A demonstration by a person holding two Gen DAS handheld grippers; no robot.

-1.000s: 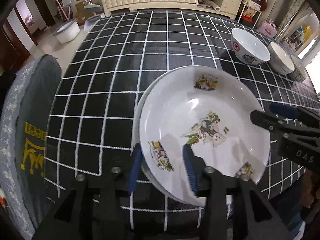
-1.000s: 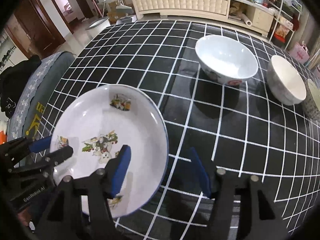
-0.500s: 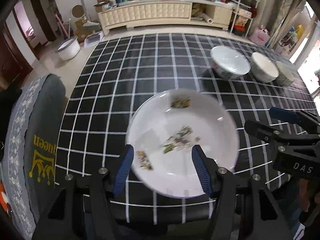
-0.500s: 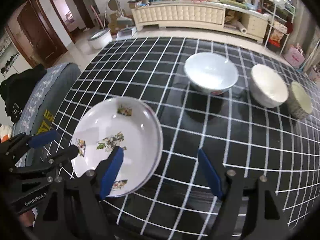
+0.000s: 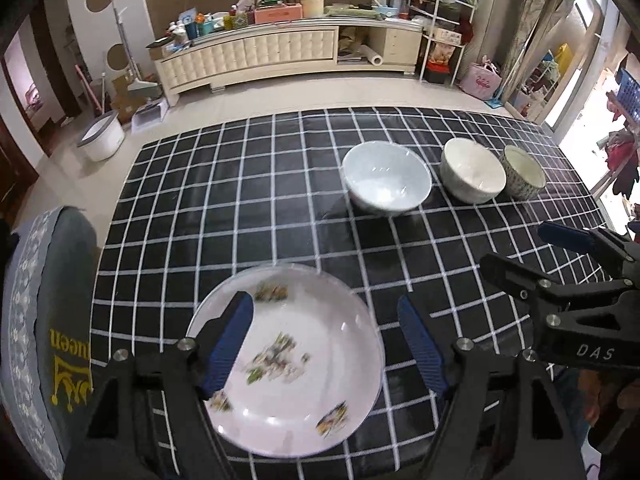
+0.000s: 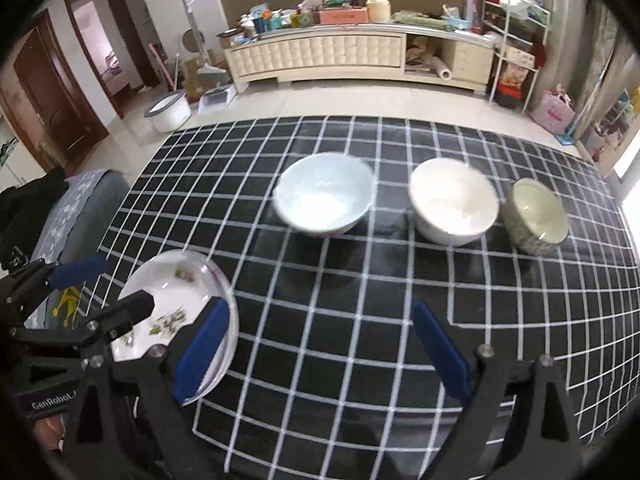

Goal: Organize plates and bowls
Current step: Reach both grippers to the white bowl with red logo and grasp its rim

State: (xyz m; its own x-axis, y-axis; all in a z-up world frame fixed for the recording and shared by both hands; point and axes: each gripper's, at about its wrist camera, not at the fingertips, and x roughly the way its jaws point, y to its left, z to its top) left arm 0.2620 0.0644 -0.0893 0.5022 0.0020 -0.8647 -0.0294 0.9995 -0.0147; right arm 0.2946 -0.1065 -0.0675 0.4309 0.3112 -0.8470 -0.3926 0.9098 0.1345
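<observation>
We see the checked counter [image 5: 248, 184] carrying a decorated white plate [image 5: 288, 364] near its front-left edge, and three bowls in a row farther back: pale blue bowl [image 6: 324, 200], white bowl [image 6: 454, 202], small patterned bowl [image 6: 534, 216]. Our left gripper [image 5: 324, 344] and right gripper [image 6: 320, 352] have just been opening; fingers apart, gripping nothing.

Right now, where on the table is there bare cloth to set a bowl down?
The far left of the checked cloth, beyond the plate and left of the pale blue bowl, is bare. So is the near strip between plate and bowls. The far right is crowded: white bowl and patterned bowl sit close together.
</observation>
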